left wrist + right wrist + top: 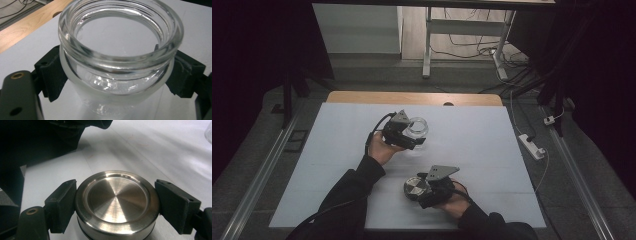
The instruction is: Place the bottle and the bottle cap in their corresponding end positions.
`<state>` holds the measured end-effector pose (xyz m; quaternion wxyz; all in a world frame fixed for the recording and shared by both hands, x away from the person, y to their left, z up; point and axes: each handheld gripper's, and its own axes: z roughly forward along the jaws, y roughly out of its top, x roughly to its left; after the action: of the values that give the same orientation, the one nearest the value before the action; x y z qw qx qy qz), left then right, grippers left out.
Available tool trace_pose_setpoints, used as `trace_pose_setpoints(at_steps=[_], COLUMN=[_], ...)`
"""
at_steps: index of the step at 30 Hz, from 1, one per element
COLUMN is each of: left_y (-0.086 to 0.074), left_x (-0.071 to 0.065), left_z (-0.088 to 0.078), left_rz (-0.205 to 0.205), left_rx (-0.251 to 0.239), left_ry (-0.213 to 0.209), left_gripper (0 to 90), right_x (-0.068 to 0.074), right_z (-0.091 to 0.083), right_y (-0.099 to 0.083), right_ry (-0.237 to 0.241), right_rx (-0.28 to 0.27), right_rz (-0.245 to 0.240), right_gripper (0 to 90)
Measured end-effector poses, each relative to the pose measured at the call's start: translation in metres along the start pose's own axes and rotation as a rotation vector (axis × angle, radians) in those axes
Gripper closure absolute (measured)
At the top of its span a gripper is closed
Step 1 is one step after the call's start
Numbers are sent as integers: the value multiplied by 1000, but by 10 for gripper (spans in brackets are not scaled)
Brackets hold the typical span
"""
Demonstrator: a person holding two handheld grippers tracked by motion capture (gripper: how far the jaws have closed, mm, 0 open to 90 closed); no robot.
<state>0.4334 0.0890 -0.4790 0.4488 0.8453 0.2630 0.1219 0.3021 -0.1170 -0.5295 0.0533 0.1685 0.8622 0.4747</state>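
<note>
A clear glass jar [417, 128] with a threaded open mouth sits near the middle of the white table top, and my left gripper [414, 136] is shut on it. In the left gripper view the jar [120, 55] stands between both black pads [52, 75], which press just under its neck. A round steel lid [415, 188] lies low near the front of the table, gripped by my right gripper [418, 192]. The right gripper view has the lid [117, 202] flat side up, clamped from both sides by the pads [62, 205].
The white board [487, 145] covers a wooden table whose bare edge [362, 97] runs along the back. A power strip [532, 146] with cables lies off the table's right side. A sleeve [37, 142] darkens the upper left of the right gripper view.
</note>
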Motion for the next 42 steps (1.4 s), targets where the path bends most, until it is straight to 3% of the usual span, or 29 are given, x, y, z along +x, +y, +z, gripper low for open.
trace_pose_setpoints(at_steps=[15, 20, 24, 29, 31, 35, 38, 42], left_y=[-12, -16, -19, -22, -23, -24, -26, -27], left_x=[8, 9, 7, 8, 8, 9, 12, 12], left_z=[15, 19, 24, 23, 22, 22, 23, 21], left_rz=[-27, -29, -16, -30, -15, -27, -62, -60], left_rx=[30, 43, 54, 53, 57, 62, 55, 84], left_ry=[15, 14, 15, 6, 7, -9, -38, -14], left_gripper=[156, 156, 155, 154, 152, 145, 113, 80], right_x=[-7, -7, -3, -5, -6, -5, -5, -5], right_z=[11, 17, 22, 23, 25, 25, 24, 19], right_y=[0, 2, 4, 4, 4, 4, 6, 9], right_ry=[-25, -38, -67, -59, -58, -56, -59, -59], right_rx=[77, 101, 145, 157, 183, 181, 175, 147], right_rz=[17, 6, -42, -36, -26, -26, -26, -20], right_gripper=[199, 199, 197, 186, 178, 121, 92, 75])
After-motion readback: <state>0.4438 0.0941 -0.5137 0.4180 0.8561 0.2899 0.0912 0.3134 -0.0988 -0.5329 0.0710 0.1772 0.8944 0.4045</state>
